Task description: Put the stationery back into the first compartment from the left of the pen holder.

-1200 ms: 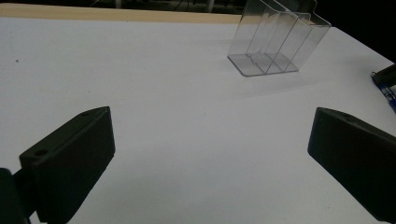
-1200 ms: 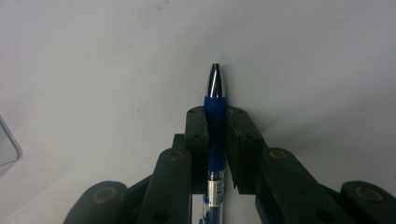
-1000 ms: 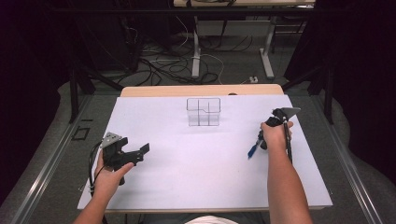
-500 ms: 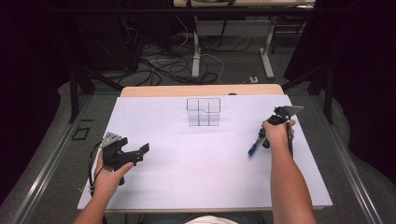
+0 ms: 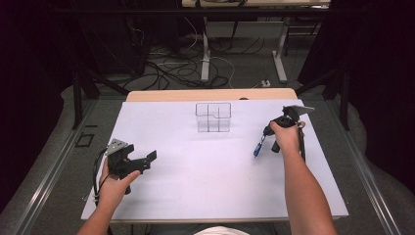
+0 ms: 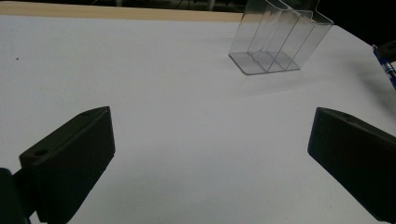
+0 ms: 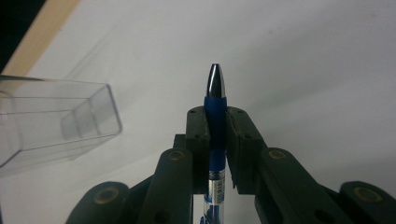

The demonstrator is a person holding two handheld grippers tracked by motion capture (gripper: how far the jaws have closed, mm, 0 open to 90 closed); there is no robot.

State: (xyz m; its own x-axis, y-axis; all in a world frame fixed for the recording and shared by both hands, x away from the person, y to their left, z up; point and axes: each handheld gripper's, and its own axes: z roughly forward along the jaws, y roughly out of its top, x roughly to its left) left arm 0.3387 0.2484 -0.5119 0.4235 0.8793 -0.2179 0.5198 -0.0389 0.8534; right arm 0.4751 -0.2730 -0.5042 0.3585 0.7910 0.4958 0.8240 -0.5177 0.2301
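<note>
Right gripper point(image 5: 268, 131) clamps a blue pen point(image 7: 215, 122) (silver tip past the jaws) above the white table point(image 5: 205, 181); clear compartment holder point(image 5: 213, 117) stands at its nine o'clock, path unobstructed; left gripper point(image 6: 210, 158) gapes wide, holding nothing, at the table's eight o'clock.

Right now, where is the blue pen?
The blue pen is clamped in the right gripper above the right side of the white table, right of the clear plastic organizer.
</note>
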